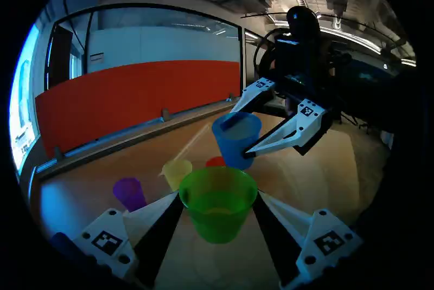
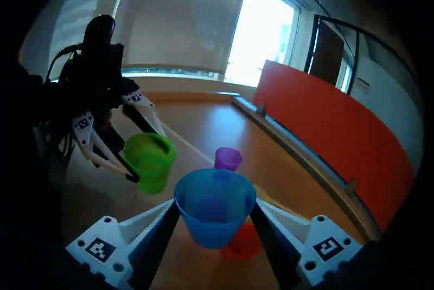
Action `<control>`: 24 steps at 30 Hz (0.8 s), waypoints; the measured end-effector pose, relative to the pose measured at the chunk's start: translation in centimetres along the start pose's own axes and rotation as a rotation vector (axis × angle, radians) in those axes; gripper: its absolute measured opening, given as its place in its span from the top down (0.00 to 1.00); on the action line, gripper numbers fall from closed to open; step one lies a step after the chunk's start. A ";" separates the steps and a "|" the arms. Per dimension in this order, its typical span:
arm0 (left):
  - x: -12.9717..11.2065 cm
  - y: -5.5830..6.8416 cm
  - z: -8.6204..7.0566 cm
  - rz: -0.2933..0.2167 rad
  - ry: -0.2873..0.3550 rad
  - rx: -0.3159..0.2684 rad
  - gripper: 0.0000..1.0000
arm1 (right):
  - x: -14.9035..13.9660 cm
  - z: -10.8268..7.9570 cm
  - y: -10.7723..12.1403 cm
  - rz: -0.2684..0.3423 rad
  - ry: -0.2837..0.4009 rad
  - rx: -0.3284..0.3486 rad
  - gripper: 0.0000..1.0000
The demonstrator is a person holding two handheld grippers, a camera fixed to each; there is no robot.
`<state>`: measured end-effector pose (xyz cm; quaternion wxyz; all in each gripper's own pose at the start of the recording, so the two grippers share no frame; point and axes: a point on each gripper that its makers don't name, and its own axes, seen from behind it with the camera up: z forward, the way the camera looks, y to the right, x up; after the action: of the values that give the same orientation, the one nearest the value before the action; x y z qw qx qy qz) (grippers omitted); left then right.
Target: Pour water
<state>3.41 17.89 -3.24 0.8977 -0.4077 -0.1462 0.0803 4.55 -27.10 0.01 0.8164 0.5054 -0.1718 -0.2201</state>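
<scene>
In the left gripper view my left gripper (image 1: 218, 208) is shut on a green cup (image 1: 218, 203), held upright above the table. Beyond it my right gripper (image 1: 240, 133) holds a blue cup (image 1: 237, 138) with some liquid in it. In the right gripper view my right gripper (image 2: 215, 217) is shut on the blue cup (image 2: 214, 213). Farther off to the left, the left gripper (image 2: 142, 161) holds the green cup (image 2: 149, 161). Both cups are held level and apart.
On the wooden table (image 1: 336, 171) stand a purple cup (image 1: 129, 193), a yellow cup (image 1: 177, 173) and a red cup (image 1: 215, 161). The purple cup (image 2: 227, 158) and red cup (image 2: 244, 240) lie near the blue one. An orange partition (image 1: 135, 95) borders the table.
</scene>
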 end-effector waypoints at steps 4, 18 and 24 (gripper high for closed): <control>-1.3 0.1 0.4 0.000 -0.033 -0.006 0.14 | -1.0 0.3 -0.6 0.022 -0.018 0.025 0.10; -5.1 1.5 1.5 -0.002 -0.122 -0.046 0.14 | -5.6 1.3 -3.3 0.038 -0.109 0.103 0.09; -6.2 1.6 1.6 0.006 -0.149 -0.051 0.14 | -7.2 1.5 -4.1 0.049 -0.135 0.120 0.09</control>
<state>-3.02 18.45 -4.71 0.8735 -0.4237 -0.2132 0.1093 -3.01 -26.01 -3.43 0.7763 0.5333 -0.2515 -0.2230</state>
